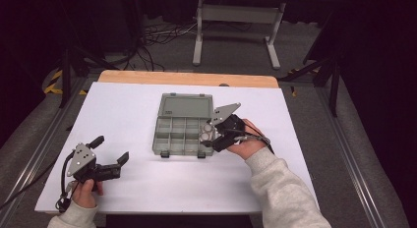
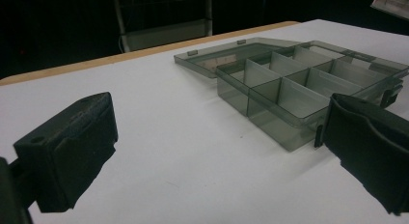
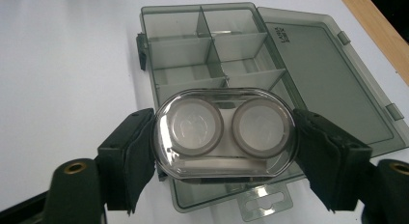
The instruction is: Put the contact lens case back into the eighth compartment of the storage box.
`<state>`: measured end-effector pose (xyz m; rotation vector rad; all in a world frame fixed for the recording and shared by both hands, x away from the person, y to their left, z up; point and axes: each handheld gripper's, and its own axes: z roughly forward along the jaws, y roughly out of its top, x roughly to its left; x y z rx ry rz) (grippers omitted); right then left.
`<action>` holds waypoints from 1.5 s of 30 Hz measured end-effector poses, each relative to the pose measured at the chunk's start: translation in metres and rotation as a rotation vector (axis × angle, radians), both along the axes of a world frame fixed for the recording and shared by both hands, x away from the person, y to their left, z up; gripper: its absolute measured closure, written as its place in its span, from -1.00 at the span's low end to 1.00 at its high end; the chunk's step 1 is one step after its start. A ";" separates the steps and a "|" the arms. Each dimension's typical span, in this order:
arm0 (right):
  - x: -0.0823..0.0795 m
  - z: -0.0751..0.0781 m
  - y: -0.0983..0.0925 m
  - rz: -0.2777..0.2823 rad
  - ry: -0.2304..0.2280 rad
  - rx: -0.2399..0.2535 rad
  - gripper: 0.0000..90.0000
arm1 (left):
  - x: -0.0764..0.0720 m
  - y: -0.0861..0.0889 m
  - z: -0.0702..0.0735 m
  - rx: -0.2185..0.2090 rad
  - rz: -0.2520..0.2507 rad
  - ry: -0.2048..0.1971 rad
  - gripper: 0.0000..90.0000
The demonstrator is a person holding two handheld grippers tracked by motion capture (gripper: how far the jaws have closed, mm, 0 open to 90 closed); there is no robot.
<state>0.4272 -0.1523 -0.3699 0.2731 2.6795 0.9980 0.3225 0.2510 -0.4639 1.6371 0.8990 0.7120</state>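
The right tool point(image 3: 224, 142) is closed on a clear oval plastic blister pack point(image 3: 224, 133) that holds two round, pale discs side by side. One jaw presses on each short end of the pack, so the long side lies across the opening. In the high view the right tool point(image 1: 212, 135) carries the pack point(image 1: 207, 131) over the right side of a smoky grey transparent plastic organiser box point(image 1: 180, 129), above its right-hand compartments. I cannot tell if the pack already touches the dividers. The box lies on the white desk point(image 1: 128, 188), with its lid point(image 3: 328, 84) open and flat behind the tray.

The left tool point(image 1: 111, 148) is open and empty. It is low over the desk, well apart from the box, on the left. In the left gripper view its two black jaws stand wide, with the box point(image 2: 308, 84) ahead and to the right.

I judge the pack to be light and thin-walled. It looks smooth, so it can slip, and a hard squeeze may dent it. The short ends seem the stiffest place to hold. The pack looks wider than one compartment, so it may rest on the dividers and not go down inside. The box itself seems rigid and light, and a push could slide it on the smooth desk.
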 end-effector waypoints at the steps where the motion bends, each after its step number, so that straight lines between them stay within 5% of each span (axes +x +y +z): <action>1: 0.001 -0.001 0.000 -0.004 0.004 -0.003 -0.41 | 0.000 0.000 0.000 0.000 0.000 0.000 -1.00; 18: 0.021 -0.012 0.002 -0.006 0.027 -0.048 -0.41 | 0.000 0.000 0.000 -0.001 0.000 0.001 -1.00; 45: 0.028 -0.032 0.009 0.052 0.064 -0.135 -0.41 | 0.000 0.000 0.000 -0.001 -0.001 0.000 -1.00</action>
